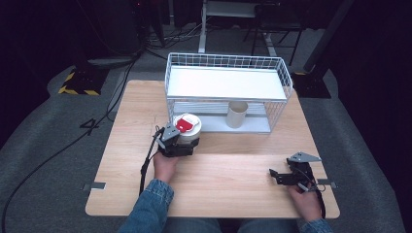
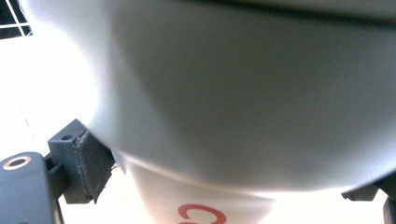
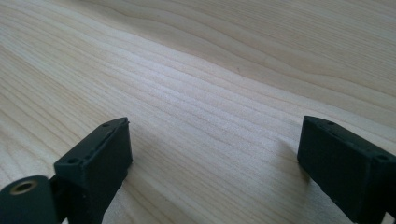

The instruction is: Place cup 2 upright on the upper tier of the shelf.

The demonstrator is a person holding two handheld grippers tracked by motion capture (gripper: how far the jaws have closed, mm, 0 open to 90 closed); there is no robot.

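Observation:
A white cup with a red-marked lid (image 1: 187,125) stands on the wooden table (image 1: 228,179), just in front of the left end of a white wire rack (image 1: 167,77). My left gripper (image 1: 183,144) is shut on the cup's body. In the left gripper view the cup (image 2: 243,102) is very close, and the pads (image 2: 91,163) press its sides. My right gripper (image 1: 273,175) rests low over the table's right front, its jaws pointing left. In the right gripper view it (image 3: 212,154) stands open over bare wood.
The wire rack has a white upper shelf (image 1: 226,82) and a lower level where a beige cup (image 1: 237,114) stands upright. Cables and dark stands lie on the floor beyond the table.

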